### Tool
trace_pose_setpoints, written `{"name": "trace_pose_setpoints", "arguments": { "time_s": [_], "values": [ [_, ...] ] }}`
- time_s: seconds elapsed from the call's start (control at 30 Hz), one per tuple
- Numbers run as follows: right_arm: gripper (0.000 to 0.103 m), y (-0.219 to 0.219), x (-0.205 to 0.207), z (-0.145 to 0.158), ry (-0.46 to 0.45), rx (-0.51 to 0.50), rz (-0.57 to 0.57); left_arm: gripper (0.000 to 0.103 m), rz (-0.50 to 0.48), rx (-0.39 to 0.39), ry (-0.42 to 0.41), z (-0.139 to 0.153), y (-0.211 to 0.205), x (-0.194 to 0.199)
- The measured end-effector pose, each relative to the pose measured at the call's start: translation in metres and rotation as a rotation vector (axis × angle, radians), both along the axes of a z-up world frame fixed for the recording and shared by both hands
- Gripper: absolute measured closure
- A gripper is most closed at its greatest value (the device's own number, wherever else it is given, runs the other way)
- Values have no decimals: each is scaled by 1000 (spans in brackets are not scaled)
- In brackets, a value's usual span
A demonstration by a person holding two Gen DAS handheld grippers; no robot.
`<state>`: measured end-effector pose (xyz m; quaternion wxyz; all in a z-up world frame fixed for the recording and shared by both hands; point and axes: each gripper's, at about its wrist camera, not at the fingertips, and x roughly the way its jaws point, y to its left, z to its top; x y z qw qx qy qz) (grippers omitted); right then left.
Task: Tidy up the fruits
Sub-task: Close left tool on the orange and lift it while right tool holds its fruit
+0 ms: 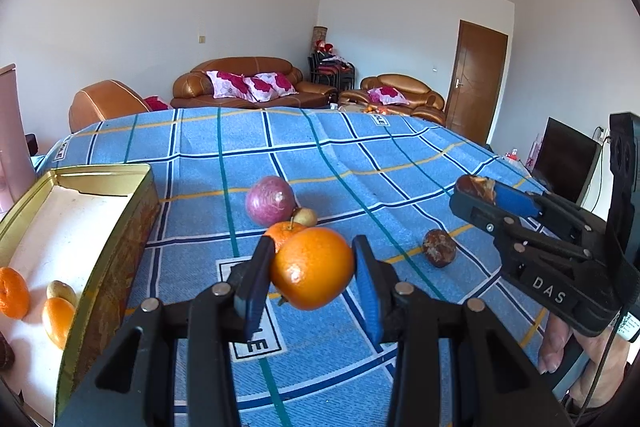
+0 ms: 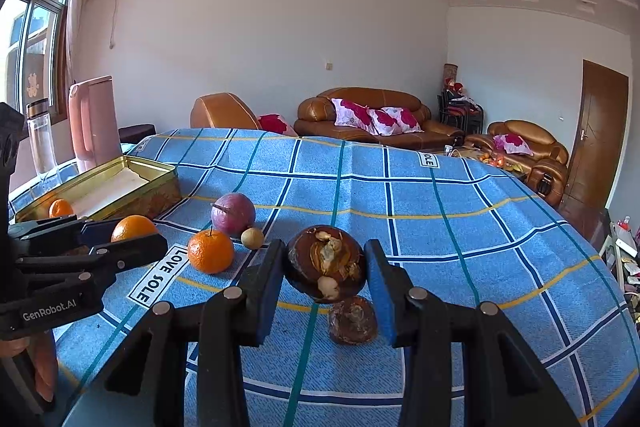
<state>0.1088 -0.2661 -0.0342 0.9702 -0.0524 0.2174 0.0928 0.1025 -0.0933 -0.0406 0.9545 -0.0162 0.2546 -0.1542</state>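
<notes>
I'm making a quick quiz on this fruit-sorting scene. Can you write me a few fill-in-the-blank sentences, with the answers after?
1. The left gripper has its jaws shut on an ____.
2. The dark brown fruit is held by the ____ gripper.
3. The gold tin stands on the ____ side of the left wrist view.
4. The purple fruit lies on the ____ checked cloth.

Answers: orange; right; left; blue

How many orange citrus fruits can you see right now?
4: one orange held in the left tongs, one tangerine on the blue cloth, two in the gold tin at and. More may be hidden.
</notes>
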Motion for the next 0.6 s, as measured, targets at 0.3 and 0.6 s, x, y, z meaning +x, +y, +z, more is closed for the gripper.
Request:
{"name": "trace_pose_setpoints", "arguments": {
  "time_s": [0.3,0.6],
  "values": [
    [61,0,-6,2,-32,7,16,62,11,19,-57,4,-3,-10],
    [61,-1,-10,3,-60,17,28,62,20,31,-111,8,-4,-20]
  ]
}}
